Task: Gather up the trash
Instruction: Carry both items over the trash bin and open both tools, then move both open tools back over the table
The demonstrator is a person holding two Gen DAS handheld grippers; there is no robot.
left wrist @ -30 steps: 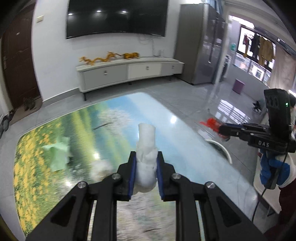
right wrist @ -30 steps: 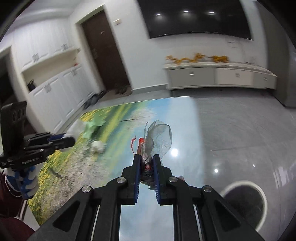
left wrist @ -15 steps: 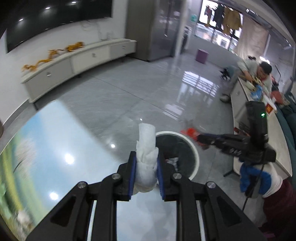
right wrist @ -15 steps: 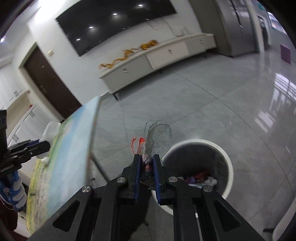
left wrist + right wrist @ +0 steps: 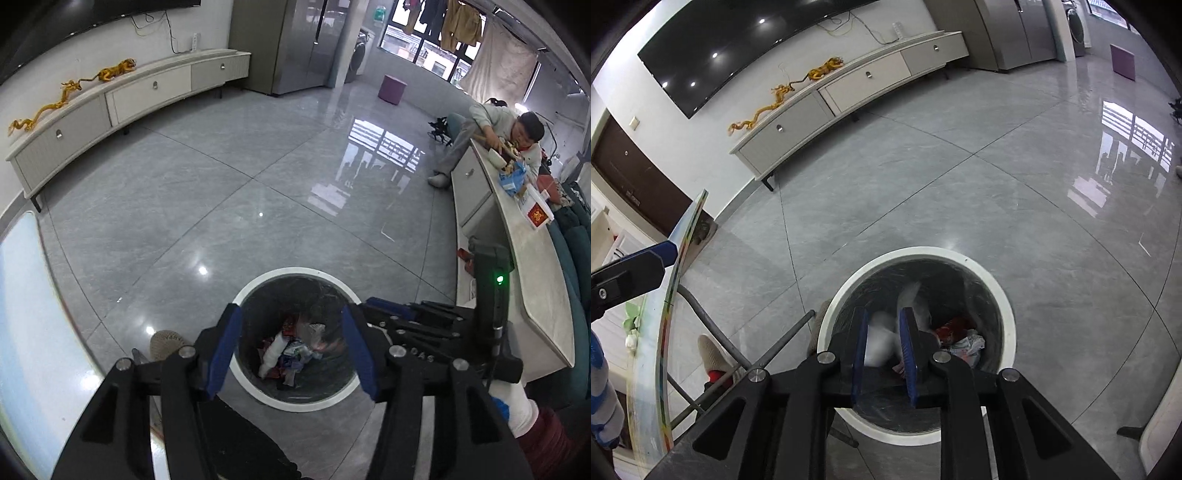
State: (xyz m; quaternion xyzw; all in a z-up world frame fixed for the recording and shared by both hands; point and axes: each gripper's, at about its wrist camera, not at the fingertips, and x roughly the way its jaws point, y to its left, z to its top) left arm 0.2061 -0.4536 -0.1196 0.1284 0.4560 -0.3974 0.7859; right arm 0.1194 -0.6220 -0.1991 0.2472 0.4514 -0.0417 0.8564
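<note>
A round white-rimmed trash bin (image 5: 291, 272) with a dark liner stands on the grey floor and holds several scraps of trash (image 5: 286, 350). My left gripper (image 5: 291, 345) hangs over the bin, open and empty. My right gripper (image 5: 884, 341) is also over the bin (image 5: 1008, 306), jaws parted and empty. White tissue (image 5: 882, 338) and a red wrapper (image 5: 955, 326) lie in the bin below it. The right gripper's body (image 5: 424, 325) shows at the right of the left wrist view.
The picture-topped table (image 5: 26, 332) edge is at the left, with its metal legs (image 5: 701, 314) and a slippered foot (image 5: 714, 354) beneath. A long counter (image 5: 517, 236) with a seated person (image 5: 498, 129) is at the right. A TV cabinet (image 5: 849, 92) stands along the far wall.
Both grippers moved over the bin and opened. The white tissue left the left gripper and the net-and-red wrapper left the right gripper; both now lie in the bin.
</note>
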